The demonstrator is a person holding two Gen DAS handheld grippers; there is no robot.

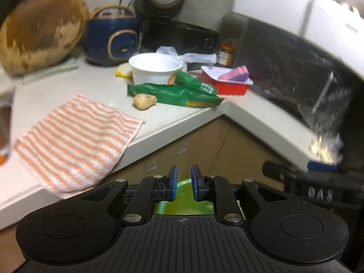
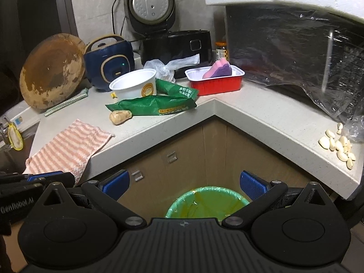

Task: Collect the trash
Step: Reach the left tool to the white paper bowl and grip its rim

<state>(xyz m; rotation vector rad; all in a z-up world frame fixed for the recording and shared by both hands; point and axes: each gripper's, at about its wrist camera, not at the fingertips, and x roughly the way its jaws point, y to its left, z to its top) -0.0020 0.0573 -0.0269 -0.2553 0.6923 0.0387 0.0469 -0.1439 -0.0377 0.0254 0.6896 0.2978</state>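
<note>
Left wrist view: the left gripper [image 1: 184,182] hung over the green-lined trash bin [image 1: 184,204], seen only through the narrow gap between its blue pads [image 1: 174,182], nothing pinched between them. On the L-shaped countertop [image 1: 182,122] stood one white tub [image 1: 155,69], its inside hidden at this angle, and one red tray [image 1: 227,84] holding a pink-purple sponge [image 1: 234,74]. Two green wrappers [image 1: 175,94] lay near the inner corner edge, a ginger piece [image 1: 144,101] touching the front one. One striped cloth [image 1: 75,141] overhung the counter edge.

Right wrist view: the right gripper [image 2: 184,185] had its jaws spread wide and empty above the bin [image 2: 206,202], which showed a little debris on its liner. The floor recess around the bin was open. Loose garlic cloves [image 2: 336,145] lay near the right counter edge.
</note>
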